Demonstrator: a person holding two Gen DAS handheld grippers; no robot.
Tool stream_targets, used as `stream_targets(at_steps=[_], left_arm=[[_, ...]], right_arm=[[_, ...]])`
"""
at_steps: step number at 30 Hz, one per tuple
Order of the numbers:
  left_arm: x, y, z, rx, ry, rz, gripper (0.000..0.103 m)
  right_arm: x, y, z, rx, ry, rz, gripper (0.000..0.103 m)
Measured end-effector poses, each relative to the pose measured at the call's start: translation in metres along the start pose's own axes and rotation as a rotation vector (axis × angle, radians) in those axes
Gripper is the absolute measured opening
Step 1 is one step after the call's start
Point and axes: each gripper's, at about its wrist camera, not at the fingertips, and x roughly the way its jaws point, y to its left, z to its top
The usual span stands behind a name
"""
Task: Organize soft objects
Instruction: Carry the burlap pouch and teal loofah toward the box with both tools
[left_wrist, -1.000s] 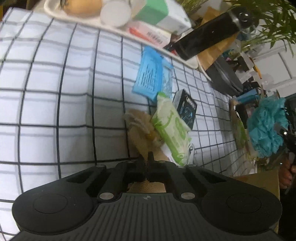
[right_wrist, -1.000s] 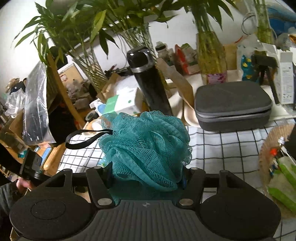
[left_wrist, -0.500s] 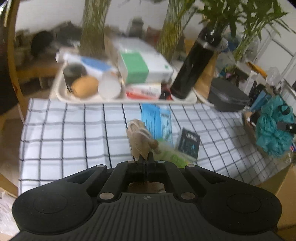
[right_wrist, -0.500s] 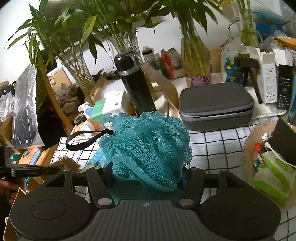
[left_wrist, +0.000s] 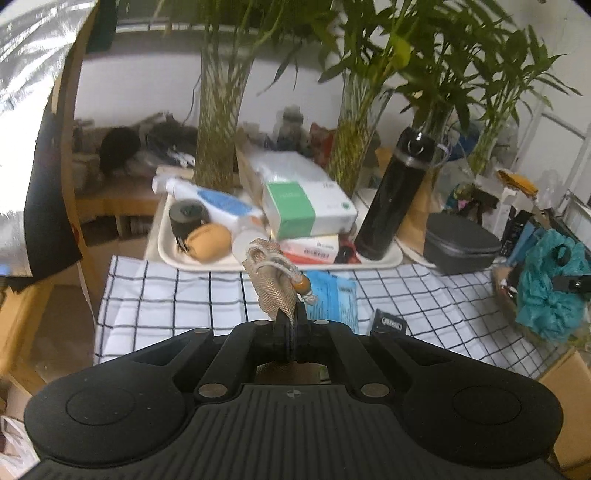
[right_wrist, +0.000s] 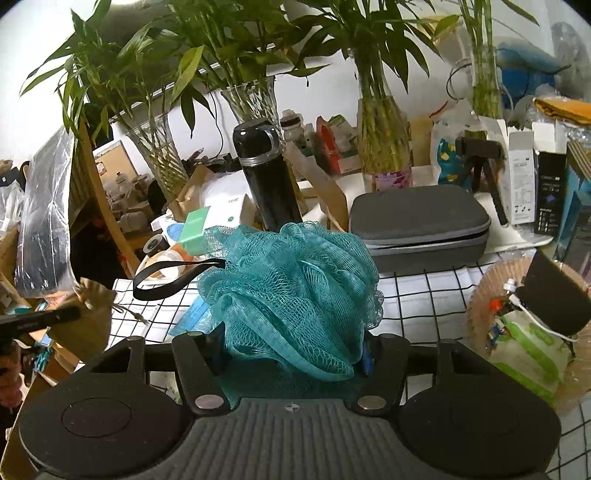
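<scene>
At centre of the left wrist view, left gripper (left_wrist: 290, 334) clamped tight on a limp burlap drawstring pouch (left_wrist: 271, 282), lifted clear of the checked cloth (left_wrist: 166, 295); likely light and floppy, best pinched at the fabric body rather than the cord. At centre of the right wrist view, right gripper (right_wrist: 291, 354) squeezing a teal mesh bath pouf (right_wrist: 291, 288): springy, weightless-looking, apt to snag.

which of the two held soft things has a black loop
The teal bath pouf in the right gripper; the left gripper's beige pouch has a cord and bead instead.
</scene>
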Motion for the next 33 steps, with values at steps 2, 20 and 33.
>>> stream_targets(at_steps=[2, 20, 33], left_arm=[[-0.008, -0.003, 0.002, 0.005, -0.017, -0.001, 0.001], [-0.085, -0.047, 0.011, 0.052, -0.087, -0.082, 0.001], [-0.127, -0.079, -0.01, 0.051, -0.089, -0.198, 0.001]], right_arm=[[-0.003, 0.003, 0.0, -0.017, -0.008, -0.012, 0.065], [-0.053, 0.012, -0.007, -0.049, -0.116, 0.049, 0.065], [-0.087, 0.041, -0.026, -0.089, -0.136, 0.236, 0.065]])
